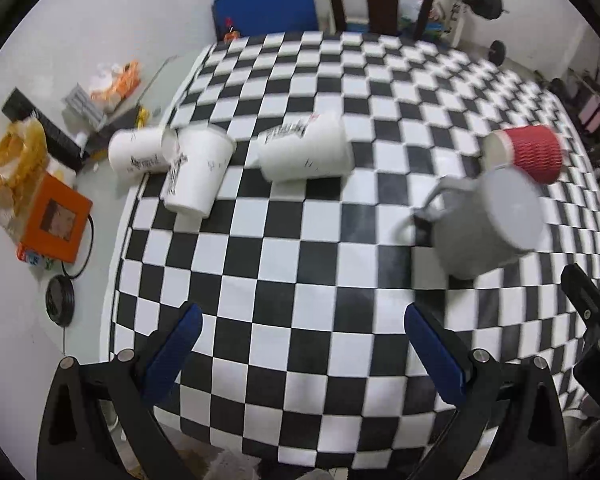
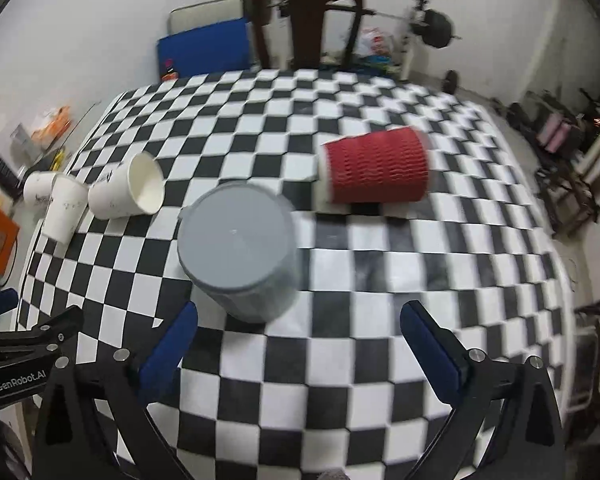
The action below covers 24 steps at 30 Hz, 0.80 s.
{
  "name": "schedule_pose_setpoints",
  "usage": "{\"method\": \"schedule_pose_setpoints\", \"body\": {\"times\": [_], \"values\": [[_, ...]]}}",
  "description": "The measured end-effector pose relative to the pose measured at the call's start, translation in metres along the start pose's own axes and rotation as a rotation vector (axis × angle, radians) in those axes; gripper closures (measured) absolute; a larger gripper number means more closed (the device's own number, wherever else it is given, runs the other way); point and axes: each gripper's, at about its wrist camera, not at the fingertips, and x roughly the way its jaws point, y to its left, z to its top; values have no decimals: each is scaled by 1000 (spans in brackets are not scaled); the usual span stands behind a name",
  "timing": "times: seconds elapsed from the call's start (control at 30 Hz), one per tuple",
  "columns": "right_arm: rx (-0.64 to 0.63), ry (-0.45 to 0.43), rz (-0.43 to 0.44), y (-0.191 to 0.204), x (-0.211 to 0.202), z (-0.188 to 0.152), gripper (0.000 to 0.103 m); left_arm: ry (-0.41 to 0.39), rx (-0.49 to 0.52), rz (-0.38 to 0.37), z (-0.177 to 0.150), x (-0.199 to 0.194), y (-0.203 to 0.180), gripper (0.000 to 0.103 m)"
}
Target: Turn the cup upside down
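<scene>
A grey mug point(image 1: 488, 220) with a handle stands upside down on the checkered table, its flat base up; it also shows in the right wrist view point(image 2: 238, 252). A red ribbed paper cup point(image 1: 528, 152) lies on its side behind it, also in the right wrist view point(image 2: 376, 170). Three white paper cups lie on their sides at the table's left: one point(image 1: 306, 152), one point(image 1: 198, 172) and one point(image 1: 138, 152) at the edge. My left gripper point(image 1: 304, 350) is open and empty, near the front edge. My right gripper point(image 2: 298, 350) is open and empty, just in front of the mug.
The checkered table point(image 1: 300, 264) ends at the left, where the floor holds an orange box point(image 1: 56, 220), a yellow bag point(image 1: 14, 160) and clutter. A dark wooden chair point(image 2: 304, 28) and a blue mat point(image 2: 204, 46) stand behind the table. Weights lie at the far right.
</scene>
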Motion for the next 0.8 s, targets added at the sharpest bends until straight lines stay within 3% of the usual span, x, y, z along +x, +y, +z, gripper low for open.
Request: {"method": "schedule_pose_setpoints", "body": {"times": [0.27,0.47,0.6,0.8], "values": [[66,-96,-108,-15,-109,-4,0,-142,54,-84,-8,-105,-8,0],[113,-131,-151,-18,-191,-10,0,-190,60,-80,-15,-166,-2,0],[111,-143,-163,-15,-237,-14,0,-267,54,-79,-24,-212,1,0],[122,-176,-166,-24,-295,-18,0,-308,38,-75,-34,-253,0,0]]}}
